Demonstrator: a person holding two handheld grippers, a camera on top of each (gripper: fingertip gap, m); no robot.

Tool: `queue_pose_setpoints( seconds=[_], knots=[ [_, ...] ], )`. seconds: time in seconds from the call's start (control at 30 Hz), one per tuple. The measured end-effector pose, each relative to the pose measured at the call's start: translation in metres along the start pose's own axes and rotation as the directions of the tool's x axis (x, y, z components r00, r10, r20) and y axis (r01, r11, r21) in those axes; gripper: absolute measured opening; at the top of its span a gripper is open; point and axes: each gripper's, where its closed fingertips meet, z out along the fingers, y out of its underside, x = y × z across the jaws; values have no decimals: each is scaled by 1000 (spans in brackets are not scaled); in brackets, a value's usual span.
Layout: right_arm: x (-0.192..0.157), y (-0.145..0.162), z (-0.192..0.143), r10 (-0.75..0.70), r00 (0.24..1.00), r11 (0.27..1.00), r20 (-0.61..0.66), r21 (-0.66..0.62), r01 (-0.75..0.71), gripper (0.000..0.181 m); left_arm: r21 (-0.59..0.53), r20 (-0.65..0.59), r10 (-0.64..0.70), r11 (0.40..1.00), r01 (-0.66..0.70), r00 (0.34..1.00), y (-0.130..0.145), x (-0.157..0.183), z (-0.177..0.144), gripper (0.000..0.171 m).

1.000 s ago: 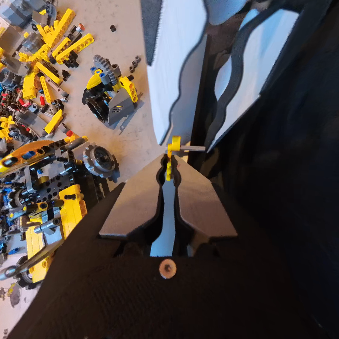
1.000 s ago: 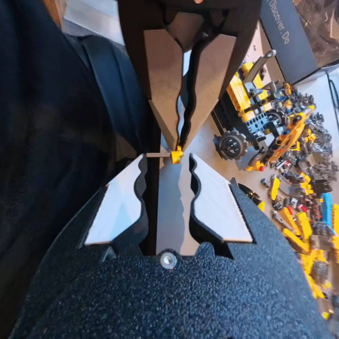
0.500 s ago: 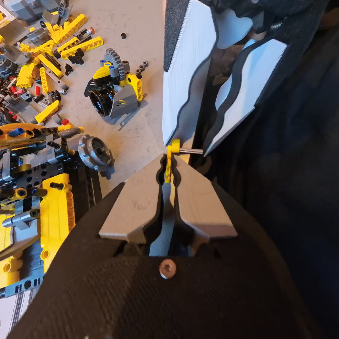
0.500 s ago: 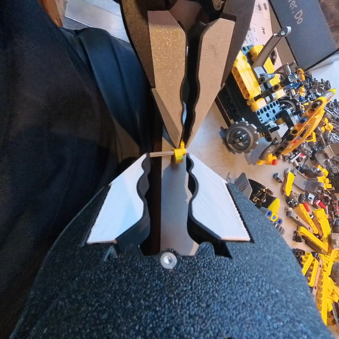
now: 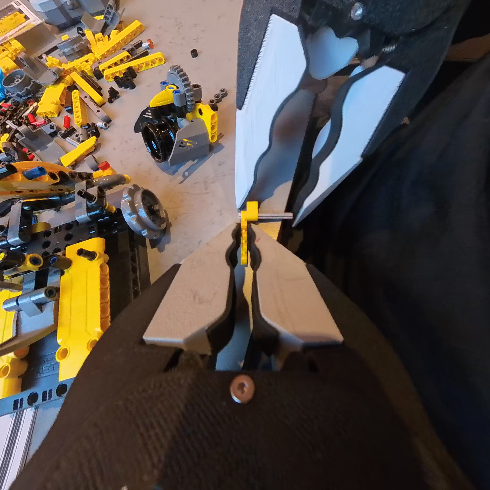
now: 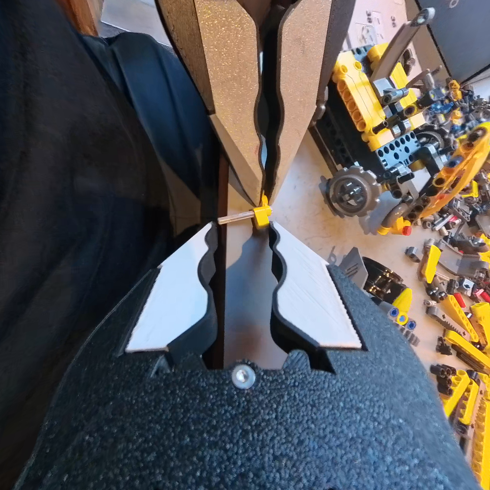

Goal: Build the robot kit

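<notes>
**Yellow connector pinched at the tabletop's near edge**

Over the near edge of the tabletop, going left to right: a part-built yellow and black model, a grey toothed wheel, then my left gripper, clamped on a small yellow connector. That piece runs lengthwise between my fingertips, and its far end carries a thin grey axle lying crosswise, pointing right, off the table edge. My right gripper faces it from the opposite side, spread wide and holding nothing; the axle spans the gap between its tips, and one white finger sits just beside the connector.
</notes>
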Motion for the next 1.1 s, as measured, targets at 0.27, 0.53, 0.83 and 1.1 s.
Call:
queue_pose_setpoints(
  seconds=[0.27,0.53,0.83,1.1],
  knots=[
    [5,-1,2,41,999,999,30,13,-42,40,4,16,-22,1000,22,1000,1,-3,0,1],
    [5,-2,2,46,998,999,31,17,-47,42,4,21,-41,999,41,999,2,-5,-1,1],
    [6,-2,2,45,999,999,26,22,-46,42,5,31,-47,999,47,998,2,-7,-1,1],
    [8,-5,-2,62,998,996,26,55,-63,43,13,-3,-86,996,86,996,2,-7,-3,1]
  ],
)
